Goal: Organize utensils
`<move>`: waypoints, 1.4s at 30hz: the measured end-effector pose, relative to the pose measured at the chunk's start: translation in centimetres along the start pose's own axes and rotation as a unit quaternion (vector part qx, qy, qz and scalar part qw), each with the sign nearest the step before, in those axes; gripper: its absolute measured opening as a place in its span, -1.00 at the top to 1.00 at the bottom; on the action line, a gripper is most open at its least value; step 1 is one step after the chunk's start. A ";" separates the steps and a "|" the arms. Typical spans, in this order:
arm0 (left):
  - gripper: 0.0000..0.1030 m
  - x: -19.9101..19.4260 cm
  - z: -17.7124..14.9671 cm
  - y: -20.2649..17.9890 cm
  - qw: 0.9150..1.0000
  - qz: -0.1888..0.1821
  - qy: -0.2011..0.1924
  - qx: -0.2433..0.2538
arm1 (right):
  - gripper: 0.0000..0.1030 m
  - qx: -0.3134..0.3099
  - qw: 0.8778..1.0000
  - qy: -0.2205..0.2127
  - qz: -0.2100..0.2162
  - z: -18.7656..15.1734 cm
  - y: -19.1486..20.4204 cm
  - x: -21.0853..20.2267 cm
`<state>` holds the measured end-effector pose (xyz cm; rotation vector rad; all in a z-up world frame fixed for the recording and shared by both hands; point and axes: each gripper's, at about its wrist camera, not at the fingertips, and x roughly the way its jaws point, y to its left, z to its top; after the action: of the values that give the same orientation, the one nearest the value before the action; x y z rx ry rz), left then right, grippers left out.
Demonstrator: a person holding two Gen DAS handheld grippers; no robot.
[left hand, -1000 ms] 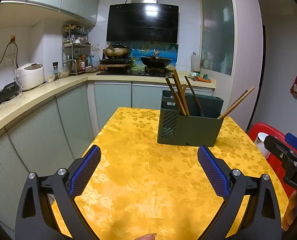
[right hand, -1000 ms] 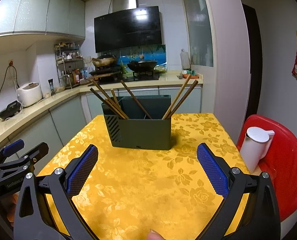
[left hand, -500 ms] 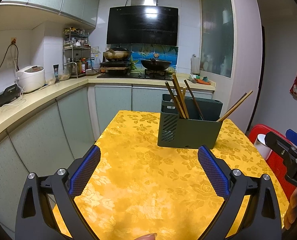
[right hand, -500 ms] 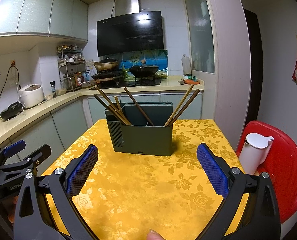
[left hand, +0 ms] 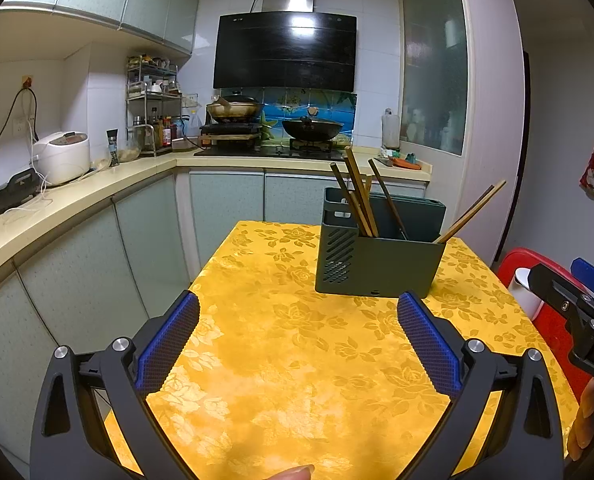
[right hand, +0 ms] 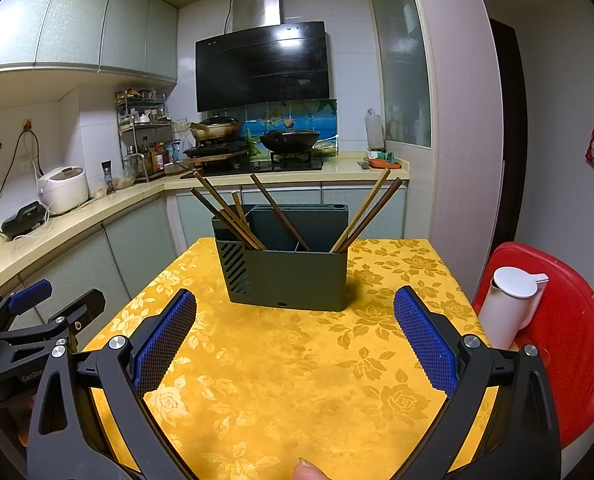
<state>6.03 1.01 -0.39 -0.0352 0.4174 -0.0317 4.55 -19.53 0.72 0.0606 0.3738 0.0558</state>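
A dark green utensil holder [left hand: 379,258] [right hand: 287,274] stands on the yellow flowered tablecloth [left hand: 297,360] [right hand: 297,380]. Several brown chopsticks [left hand: 359,200] [right hand: 225,212] lean in it, some to the left, two [right hand: 367,214] to the right. My left gripper [left hand: 297,338] is open and empty, well short of the holder. The right gripper [right hand: 295,338] is open and empty too, facing the holder from the near side. The right gripper's body shows at the right edge of the left wrist view; the left one shows at the left edge of the right wrist view.
A red chair [right hand: 569,340] with a white jug [right hand: 511,304] on it stands right of the table. Cabinets and a countertop [left hand: 77,204] run along the left and back. A stove with pans [right hand: 257,140] is behind the table.
Both grippers have pulled back and risen a little, so the holder looks smaller and farther away. Both stay open; nothing on the table moved.
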 end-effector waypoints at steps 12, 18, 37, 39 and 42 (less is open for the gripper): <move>-0.86 0.0 0.0 0.0 1.000 -0.001 -0.001 0.000 | -0.87 -0.001 1.000 0.000 0.000 0.0 0.1 0.0; -0.86 0.0 -0.1 -0.1 1.000 -0.001 -0.001 0.001 | -0.87 -0.001 1.000 0.000 0.000 0.0 0.1 0.0; -0.86 0.0 -0.1 0.1 1.000 -0.010 -0.003 0.001 | -0.87 -0.001 1.000 0.005 0.000 -0.4 0.1 0.2; -0.86 0.1 0.0 0.2 1.000 -0.012 -0.003 -0.001 | -0.87 -0.001 1.000 0.005 0.000 -0.4 0.2 0.2; -0.86 0.0 -0.1 0.3 1.000 -0.012 -0.005 -0.002 | -0.87 0.000 1.000 0.009 0.000 -0.8 0.2 0.5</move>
<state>6.02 1.27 -0.53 -0.0450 0.4061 -0.0548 4.67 -19.29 -0.18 0.0597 0.3921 0.0558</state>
